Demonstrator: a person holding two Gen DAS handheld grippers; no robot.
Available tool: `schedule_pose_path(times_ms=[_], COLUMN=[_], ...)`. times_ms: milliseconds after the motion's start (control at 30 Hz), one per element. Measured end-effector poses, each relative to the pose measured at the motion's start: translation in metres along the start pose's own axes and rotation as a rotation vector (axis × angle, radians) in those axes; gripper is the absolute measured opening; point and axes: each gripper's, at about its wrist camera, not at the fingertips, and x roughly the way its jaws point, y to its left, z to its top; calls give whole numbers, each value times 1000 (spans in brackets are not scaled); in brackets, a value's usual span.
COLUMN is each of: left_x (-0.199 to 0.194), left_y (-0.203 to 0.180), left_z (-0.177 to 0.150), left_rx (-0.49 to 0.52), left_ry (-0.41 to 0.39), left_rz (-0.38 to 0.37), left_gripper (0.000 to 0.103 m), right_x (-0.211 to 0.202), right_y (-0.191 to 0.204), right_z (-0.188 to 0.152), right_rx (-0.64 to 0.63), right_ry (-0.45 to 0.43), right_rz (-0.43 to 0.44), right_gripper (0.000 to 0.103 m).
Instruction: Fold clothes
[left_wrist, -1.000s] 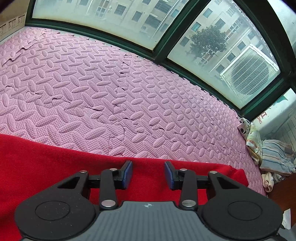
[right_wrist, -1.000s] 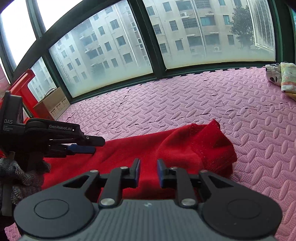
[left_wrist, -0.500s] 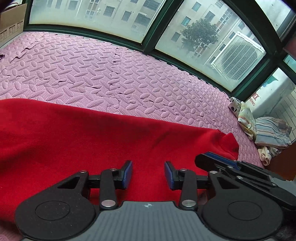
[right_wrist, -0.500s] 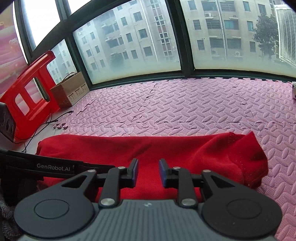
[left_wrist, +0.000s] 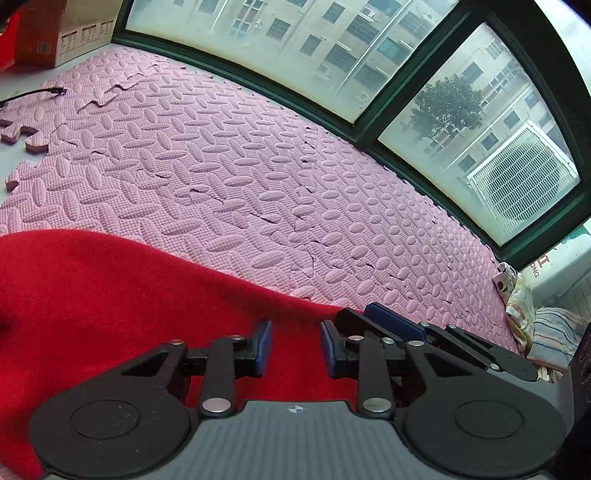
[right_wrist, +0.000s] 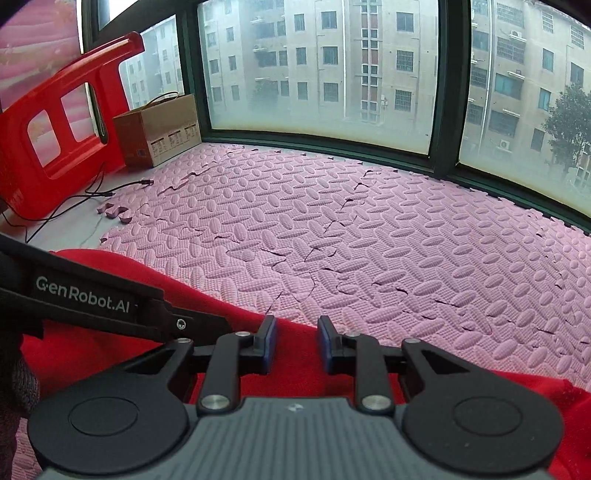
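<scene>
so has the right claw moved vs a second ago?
Yes. The right claw swung left: the cardboard box and red stool now fill its view, and the red garment's bunched end has slid off right.

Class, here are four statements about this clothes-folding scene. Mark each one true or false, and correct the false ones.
1. The red garment lies on a pink foam mat. True.
2. The left gripper is shut on the garment. False: its jaws stand apart, holding nothing.
3. A cardboard box stands by the window. True.
4. The right gripper holds a folded blue towel. False: it is open, above the red garment.
</scene>
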Motion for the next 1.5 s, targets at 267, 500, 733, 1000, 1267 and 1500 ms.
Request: schedule_pose_path(times_ms=[267,500,733,1000,1267,1500], left_x=[5,5,5,4,-7,-27], left_y=[8,3,-2,-13,-24,-33], left_z=[-4,-8,-11,-15,-26,-38], left_rx=[-31,11,39,96,153,223], left_ry=[10,-3,-16,-25,-37,-80], left_rz=[-9,6,23,37,36,27], left_gripper=[28,30,33,44,65,89], right_x=[-11,-47,-85,-113,-135,-127], right_y=[18,27,33,18,-84,-164], right_z=[-16,-42,-69,-83,-88,-107], right_rx=[-109,-143,-203,-144,313,709], right_ry=[45,74,47,35,-7,-41], right_rz=[16,58,38,53,-69,-102], right_gripper=[24,24,24,27,37,50])
